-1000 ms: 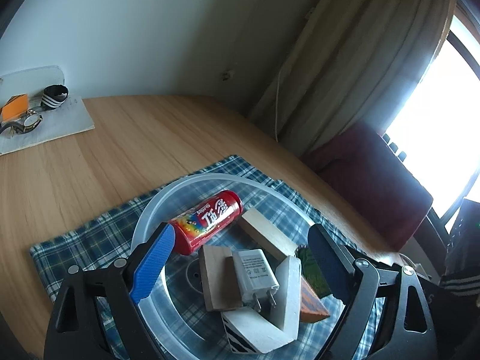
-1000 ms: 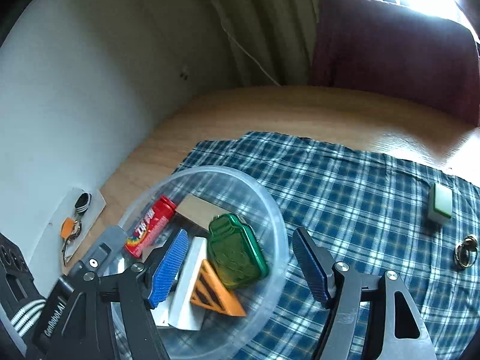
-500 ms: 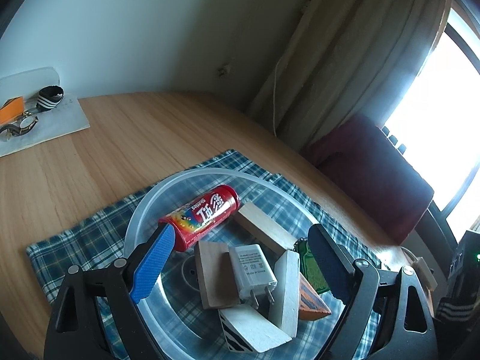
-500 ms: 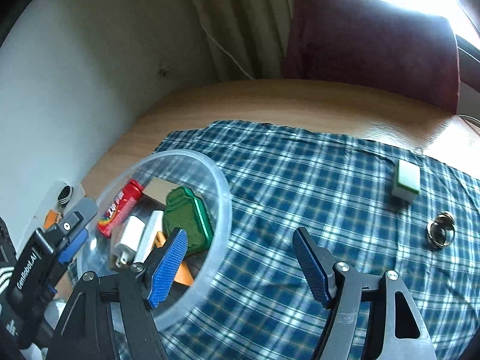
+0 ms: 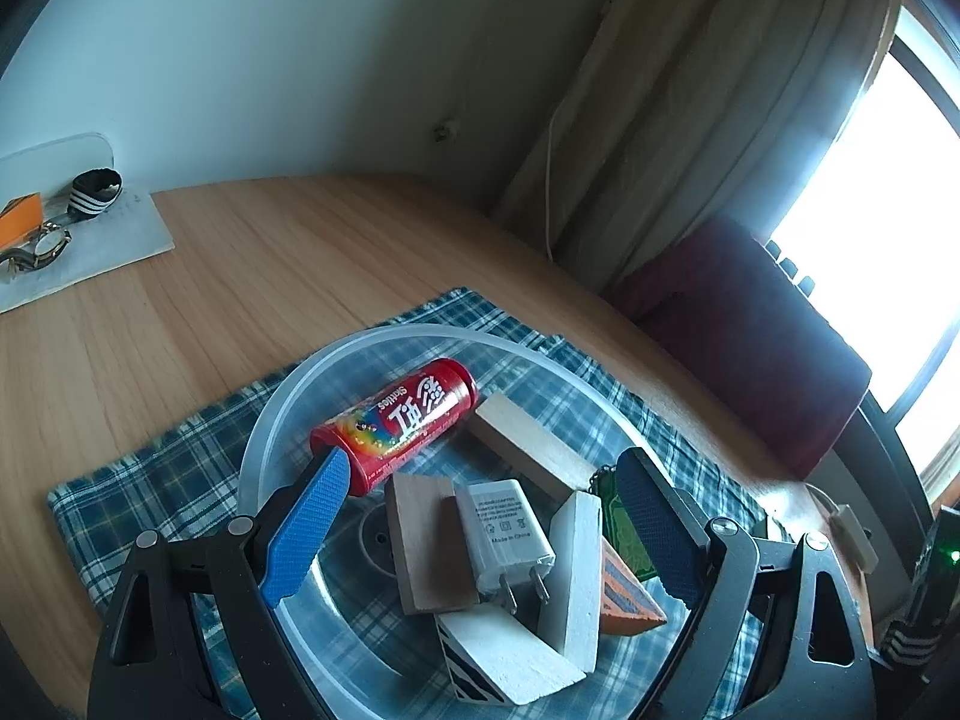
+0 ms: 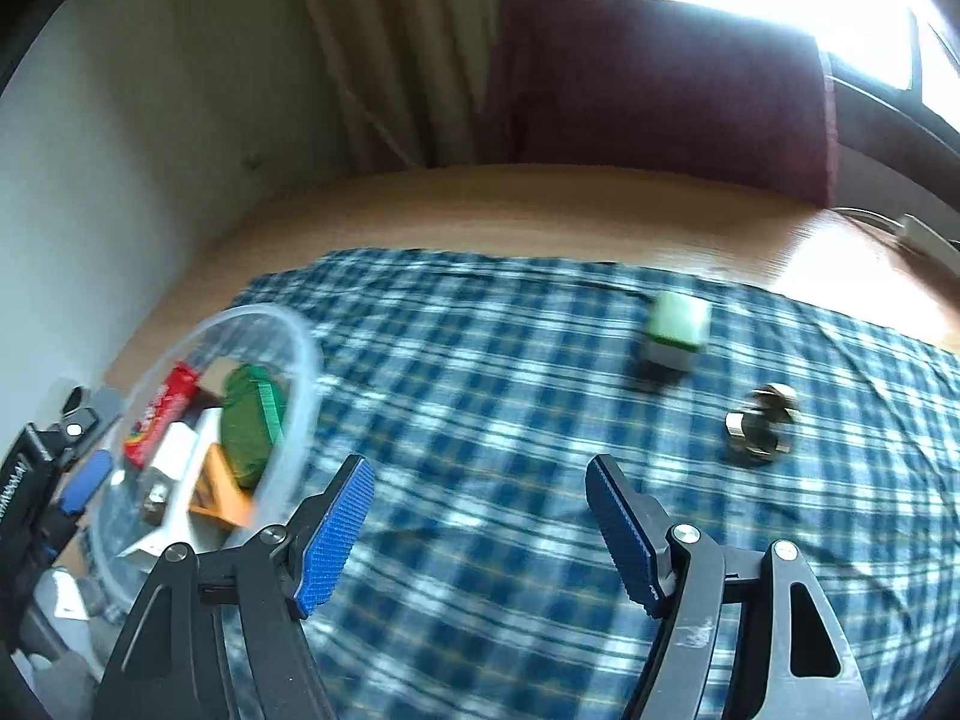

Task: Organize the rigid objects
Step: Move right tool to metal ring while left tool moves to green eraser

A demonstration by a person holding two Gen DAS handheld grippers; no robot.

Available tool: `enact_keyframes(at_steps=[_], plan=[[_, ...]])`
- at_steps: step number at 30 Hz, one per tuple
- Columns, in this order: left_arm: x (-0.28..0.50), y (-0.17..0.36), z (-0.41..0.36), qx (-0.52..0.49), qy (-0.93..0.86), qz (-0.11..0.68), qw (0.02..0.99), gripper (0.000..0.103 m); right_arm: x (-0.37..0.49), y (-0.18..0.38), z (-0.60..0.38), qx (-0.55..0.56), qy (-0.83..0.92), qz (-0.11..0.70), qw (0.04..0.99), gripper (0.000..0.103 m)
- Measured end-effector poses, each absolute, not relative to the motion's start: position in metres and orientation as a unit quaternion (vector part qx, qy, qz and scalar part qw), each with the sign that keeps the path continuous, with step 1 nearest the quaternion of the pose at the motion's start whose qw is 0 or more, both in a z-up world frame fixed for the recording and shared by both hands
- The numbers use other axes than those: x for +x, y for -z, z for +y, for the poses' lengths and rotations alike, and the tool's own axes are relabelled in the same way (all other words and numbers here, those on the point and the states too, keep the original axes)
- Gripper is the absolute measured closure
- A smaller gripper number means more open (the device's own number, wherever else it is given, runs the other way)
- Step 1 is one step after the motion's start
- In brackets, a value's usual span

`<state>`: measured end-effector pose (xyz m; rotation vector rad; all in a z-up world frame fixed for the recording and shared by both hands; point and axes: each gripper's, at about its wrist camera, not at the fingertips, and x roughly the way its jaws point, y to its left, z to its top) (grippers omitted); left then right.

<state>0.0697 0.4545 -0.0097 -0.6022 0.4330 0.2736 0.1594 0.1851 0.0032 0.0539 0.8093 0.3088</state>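
While both grippers, left gripper (image 5: pixel 480 516) and right gripper (image 6: pixel 480 531), hang spread and empty, the right should approach the green block (image 6: pixel 677 329) squarely near the cloth's (image 6: pixel 480 396) far edge.

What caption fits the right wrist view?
Open right gripper over checked cloth, bowl at left, green block and metal rings ahead.

Clear bowl (image 5: pixel 288 396) holds red can (image 5: pixel 399 423), charger (image 5: pixel 507 534), blocks; green-white block (image 6: pixel 675 330), rings (image 6: pixel 759 429) on cloth.
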Motion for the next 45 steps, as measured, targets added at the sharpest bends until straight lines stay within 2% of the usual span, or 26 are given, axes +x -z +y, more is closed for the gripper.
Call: enact_keyframes(at_steps=[13, 20, 34, 41, 45], plan=[[0.072, 0.009, 0.45, -0.278, -0.137, 0.215, 0.926, 0.012, 0.16, 0.0, 0.114, 0.058, -0.05, 0.387, 0.919, 0.026], [0.055, -0.013, 0.42, -0.195, -0.15, 0.159, 0.956, 0.01, 0.166, 0.003, 0.094, 0.062, -0.014, 0.395, 0.916, 0.027], [0.065, -0.011, 0.41, -0.17, -0.13, 0.181, 0.96, 0.008, 0.205, 0.013, 0.097, 0.035, -0.003, 0.412, 0.911, 0.047], [0.068, -0.01, 0.406, -0.159, -0.13, 0.187, 0.961, 0.008, 0.211, 0.015, 0.096, 0.018, 0.009, 0.406, 0.914, 0.067], [0.069, -0.01, 0.402, -0.153, -0.122, 0.199, 0.96, 0.008, 0.203, 0.017, 0.081, 0.021, 0.005, 0.406, 0.914, 0.068]])
